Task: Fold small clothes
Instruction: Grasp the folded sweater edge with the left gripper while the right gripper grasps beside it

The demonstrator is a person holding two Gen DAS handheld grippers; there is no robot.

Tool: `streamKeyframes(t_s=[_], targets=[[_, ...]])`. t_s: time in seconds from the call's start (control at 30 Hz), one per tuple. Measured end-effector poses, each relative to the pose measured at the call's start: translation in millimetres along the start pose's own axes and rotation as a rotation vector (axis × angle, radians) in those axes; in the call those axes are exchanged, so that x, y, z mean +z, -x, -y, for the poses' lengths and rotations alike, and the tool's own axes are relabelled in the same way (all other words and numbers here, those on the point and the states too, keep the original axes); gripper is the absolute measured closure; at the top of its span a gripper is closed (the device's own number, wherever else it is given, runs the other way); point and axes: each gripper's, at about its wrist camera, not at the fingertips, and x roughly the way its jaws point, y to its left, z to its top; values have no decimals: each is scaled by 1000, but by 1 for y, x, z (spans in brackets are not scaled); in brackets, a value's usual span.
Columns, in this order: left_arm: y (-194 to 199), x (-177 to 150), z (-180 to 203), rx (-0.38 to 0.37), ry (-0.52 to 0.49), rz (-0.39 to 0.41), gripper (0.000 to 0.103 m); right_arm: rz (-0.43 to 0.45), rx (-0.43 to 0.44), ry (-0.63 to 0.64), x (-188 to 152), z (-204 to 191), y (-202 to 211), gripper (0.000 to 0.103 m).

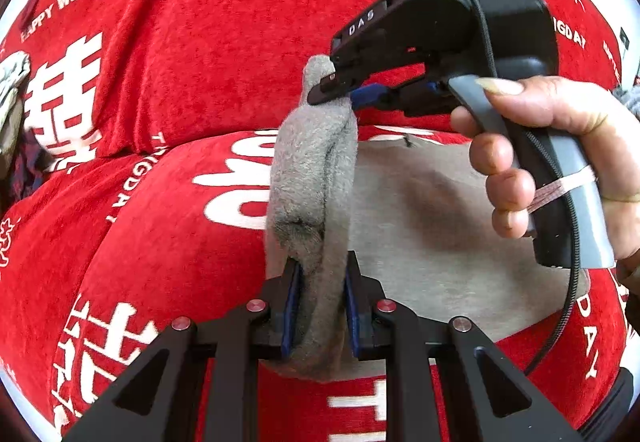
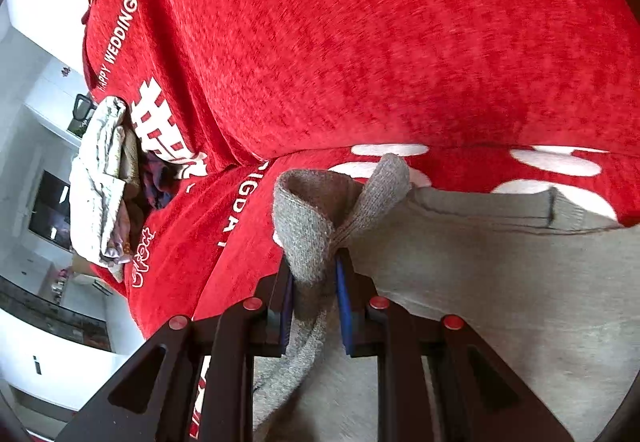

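Two grippers pinch one grey garment, a small fleecy knit lying on a red blanket printed with white characters and "HAPPY WEDDING". A bunched edge is raised off the blanket, while the rest of the cloth lies flat to the right. The left gripper has its blue pads closed on a thick fold of that edge. The right gripper is likewise clamped on a gathered fold (the left wrist view shows it from the side, its tips buried in the fabric's top, a hand around its handle). A heap of pale clothes sits at the blanket's left edge.
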Motion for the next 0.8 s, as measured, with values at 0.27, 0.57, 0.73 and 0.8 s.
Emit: streamKeyframes(t_s=[0.27,0.57,0.73,0.8], targets=[[-7,-3,33,-1,-45,-56,81,47,17,-28,-6,36,41,95],[-20,-3,56,49,-76,-86,81,-25,35,-152,-17,88,29,70],[-27,-3,53,57,-78,-106,81,-11,144,-291,-34,125,21,10],[-27,-2,55,63,-88,-107,81,13,179,-326,-35,133,17,11]])
